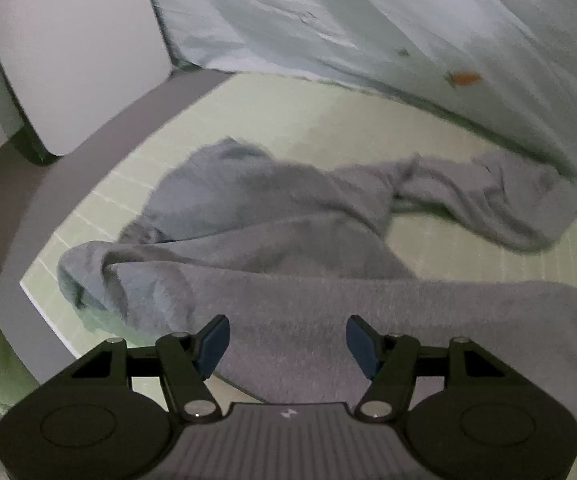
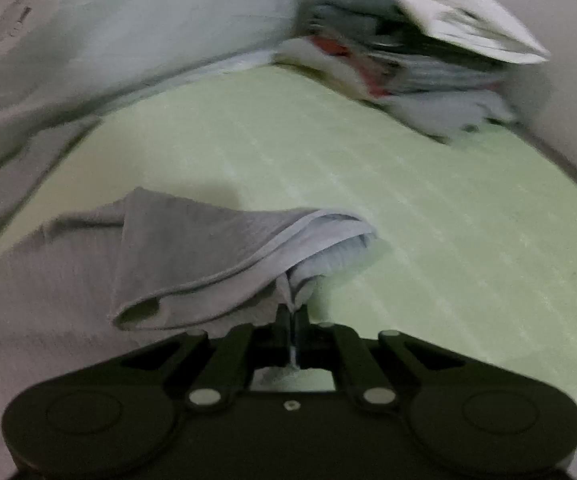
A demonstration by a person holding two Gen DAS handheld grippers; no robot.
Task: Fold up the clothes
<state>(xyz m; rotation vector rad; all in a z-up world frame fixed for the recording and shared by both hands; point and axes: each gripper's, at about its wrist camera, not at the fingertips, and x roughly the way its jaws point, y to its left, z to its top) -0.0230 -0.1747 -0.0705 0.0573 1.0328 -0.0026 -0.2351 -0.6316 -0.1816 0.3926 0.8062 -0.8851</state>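
Note:
A grey garment [image 1: 272, 216] lies rumpled on a pale green mat [image 1: 328, 120], with one long part stretching toward the right and another running under my left gripper. The left gripper [image 1: 287, 340] hovers over that near part, its blue pads wide apart and nothing between them. In the right wrist view the same grey garment [image 2: 192, 256] has a folded-over edge with a lighter hem. The right gripper [image 2: 291, 316] is shut on a corner of this garment, the cloth pinched between its fingers and lifted slightly off the mat [image 2: 428, 220].
A pale blue sheet [image 1: 368, 20] with small orange marks lies along the far side of the mat. A white panel [image 1: 76, 60] stands at the left. A messy pile of folded clothes [image 2: 416, 52] sits at the mat's far right corner.

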